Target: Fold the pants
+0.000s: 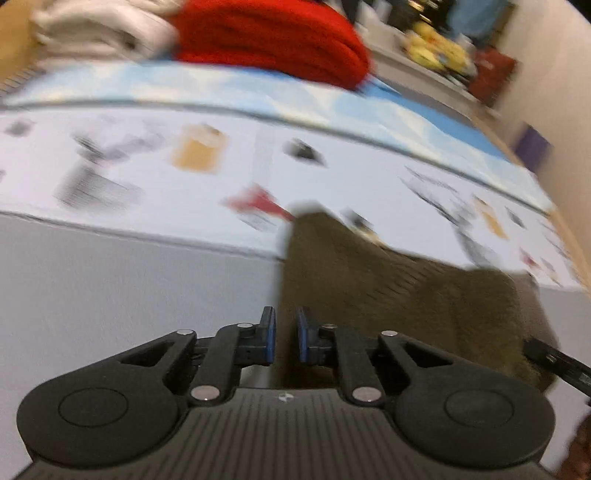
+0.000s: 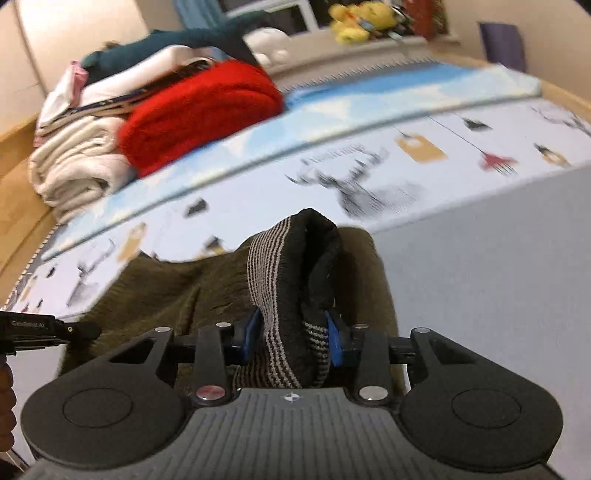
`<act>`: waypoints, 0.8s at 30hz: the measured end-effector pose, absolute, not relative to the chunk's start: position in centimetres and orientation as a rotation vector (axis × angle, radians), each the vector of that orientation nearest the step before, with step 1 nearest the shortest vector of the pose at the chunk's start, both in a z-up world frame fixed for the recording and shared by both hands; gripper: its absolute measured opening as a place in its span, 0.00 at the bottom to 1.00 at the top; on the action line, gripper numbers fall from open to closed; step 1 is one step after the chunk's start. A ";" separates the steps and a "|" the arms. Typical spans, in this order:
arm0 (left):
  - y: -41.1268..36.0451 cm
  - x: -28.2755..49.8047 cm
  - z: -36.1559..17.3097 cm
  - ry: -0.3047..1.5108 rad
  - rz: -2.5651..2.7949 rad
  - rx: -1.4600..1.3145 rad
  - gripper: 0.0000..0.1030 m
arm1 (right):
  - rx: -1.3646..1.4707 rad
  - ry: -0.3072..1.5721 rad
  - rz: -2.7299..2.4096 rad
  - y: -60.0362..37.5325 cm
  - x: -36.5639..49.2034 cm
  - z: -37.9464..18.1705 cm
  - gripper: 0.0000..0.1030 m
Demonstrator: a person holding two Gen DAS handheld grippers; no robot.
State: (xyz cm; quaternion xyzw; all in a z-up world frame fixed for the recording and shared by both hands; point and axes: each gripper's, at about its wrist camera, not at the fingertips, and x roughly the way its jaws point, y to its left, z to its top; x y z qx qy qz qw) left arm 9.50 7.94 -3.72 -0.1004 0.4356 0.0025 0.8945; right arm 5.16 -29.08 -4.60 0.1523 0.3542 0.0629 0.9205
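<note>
Olive-brown pants [image 1: 388, 295] lie on a grey sheet [image 1: 129, 295], reaching onto a white printed cover. My left gripper [image 1: 289, 339] has its blue pads close together on the pants' left edge, where olive cloth fills the narrow gap. In the right wrist view, my right gripper [image 2: 293, 332] is shut on a bunched black-and-grey striped waistband [image 2: 280, 295] of the pants [image 2: 177, 288], which stands up between the pads. Each gripper's tip shows at the edge of the other's view: the right one [image 1: 554, 360] and the left one [image 2: 40, 328].
A red knitted garment [image 2: 199, 110] and folded white cloths [image 2: 77, 166] are piled at the far side of the bed, with a teal item on top. The white cover with deer prints [image 2: 369, 184] lies beyond the pants. A shelf with yellow plush toys [image 2: 358, 18] runs behind.
</note>
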 end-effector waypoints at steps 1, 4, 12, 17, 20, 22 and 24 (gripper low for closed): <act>9.1 9.6 -3.4 0.898 0.041 -0.219 0.18 | 0.312 0.754 0.106 -28.7 6.0 -4.9 0.44; 11.0 8.7 -2.6 0.901 0.024 -0.280 0.37 | 0.392 0.898 -0.024 -28.9 7.9 -6.6 0.56; 6.6 2.2 1.2 0.716 -0.053 0.067 0.89 | 0.275 0.798 -0.163 -28.9 4.8 -3.3 0.64; 4.0 -3.5 3.0 0.633 -0.026 0.104 0.89 | 0.151 0.630 -0.111 -28.3 -1.1 0.2 0.78; 2.8 -6.7 3.1 0.673 -0.007 0.050 0.89 | 0.110 0.561 -0.032 -27.6 -5.5 2.0 0.85; 2.3 -8.4 2.6 0.751 0.008 -0.017 0.89 | 0.080 0.534 0.004 -27.2 -7.7 3.0 0.89; 1.7 -9.7 1.7 0.832 0.040 -0.074 0.90 | 0.058 0.528 0.023 -26.9 -9.5 3.3 0.93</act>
